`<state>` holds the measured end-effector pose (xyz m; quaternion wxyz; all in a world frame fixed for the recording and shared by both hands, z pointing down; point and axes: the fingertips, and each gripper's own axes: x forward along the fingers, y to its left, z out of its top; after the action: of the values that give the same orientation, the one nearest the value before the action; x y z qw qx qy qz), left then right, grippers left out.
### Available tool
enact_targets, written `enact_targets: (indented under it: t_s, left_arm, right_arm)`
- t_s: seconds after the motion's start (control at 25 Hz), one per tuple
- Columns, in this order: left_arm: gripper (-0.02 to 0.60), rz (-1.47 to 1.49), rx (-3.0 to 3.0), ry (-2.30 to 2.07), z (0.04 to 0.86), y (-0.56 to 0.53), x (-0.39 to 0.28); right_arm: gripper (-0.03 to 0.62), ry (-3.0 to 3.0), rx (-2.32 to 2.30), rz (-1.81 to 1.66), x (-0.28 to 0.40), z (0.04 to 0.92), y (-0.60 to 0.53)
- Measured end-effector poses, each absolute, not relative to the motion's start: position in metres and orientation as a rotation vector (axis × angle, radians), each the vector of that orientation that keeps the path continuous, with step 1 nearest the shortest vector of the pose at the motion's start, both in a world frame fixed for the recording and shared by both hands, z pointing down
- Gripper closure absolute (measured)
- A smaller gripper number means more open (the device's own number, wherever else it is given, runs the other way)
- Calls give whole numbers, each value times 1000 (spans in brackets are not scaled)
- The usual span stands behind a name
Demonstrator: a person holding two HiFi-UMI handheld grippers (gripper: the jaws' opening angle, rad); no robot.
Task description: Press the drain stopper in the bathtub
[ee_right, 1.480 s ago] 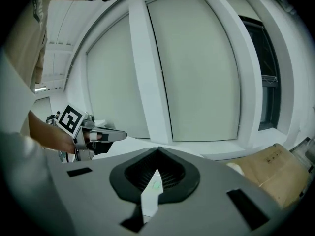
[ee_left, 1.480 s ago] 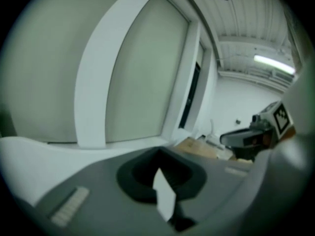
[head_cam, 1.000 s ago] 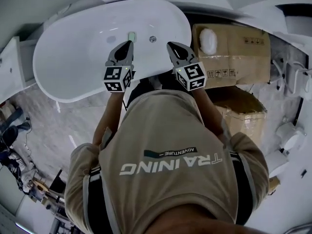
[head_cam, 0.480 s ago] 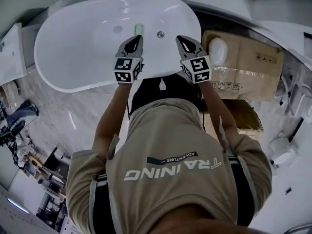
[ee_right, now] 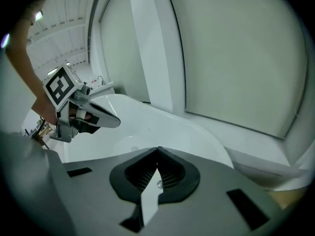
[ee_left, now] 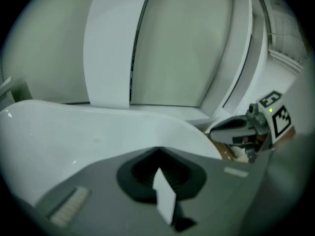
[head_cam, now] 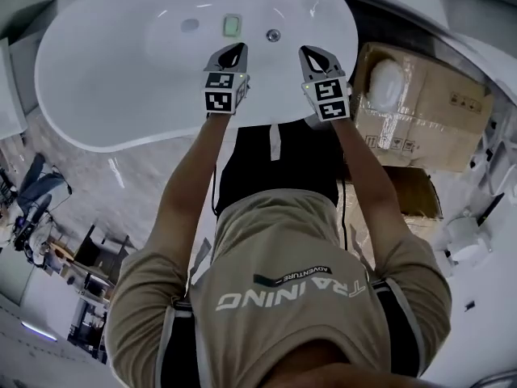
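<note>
A white oval bathtub (head_cam: 97, 120) fills the top of the head view. On its floor lie a round metal drain stopper (head_cam: 274, 35), a greenish rectangular piece (head_cam: 232, 25) and a small oval mark (head_cam: 190, 25). My left gripper (head_cam: 236, 48) is shut and empty over the tub's near rim, just below the green piece. Level with it, my right gripper (head_cam: 306, 51) hangs shut and empty, below and right of the stopper. In the left gripper view the shut left gripper (ee_left: 157, 150) faces the bathtub (ee_left: 74, 132), with the right gripper (ee_left: 246, 129) alongside. The shut right gripper (ee_right: 157, 150) points over the bathtub (ee_right: 162, 122), the left gripper (ee_right: 83, 117) at its left.
Cardboard boxes (head_cam: 424, 120) stand right of the tub, one holding a white rounded object (head_cam: 388, 79). A lower box (head_cam: 408, 200) and a white fixture (head_cam: 468, 237) sit further right. Marble floor (head_cam: 89, 192) lies left, with clutter (head_cam: 32, 208) at the edge.
Both grippers have moved forward over the tub's near rim, closer to the stopper, as the person leans in. Both stay shut.
</note>
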<state>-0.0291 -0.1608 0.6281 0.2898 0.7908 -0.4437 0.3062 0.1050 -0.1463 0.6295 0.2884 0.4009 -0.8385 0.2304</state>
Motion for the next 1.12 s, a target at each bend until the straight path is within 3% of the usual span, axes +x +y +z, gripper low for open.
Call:
enact_targets:
  t_s: [0.6, 1.12]
  left_arm:
    - [578, 928, 1948, -1071, 837, -153, -74]
    - [578, 897, 1883, -1057, 966, -162, -61]
  right_arm:
    - [585, -2133, 931, 687, 43, 820, -158]
    - [585, -1961, 931, 812, 41, 981, -159]
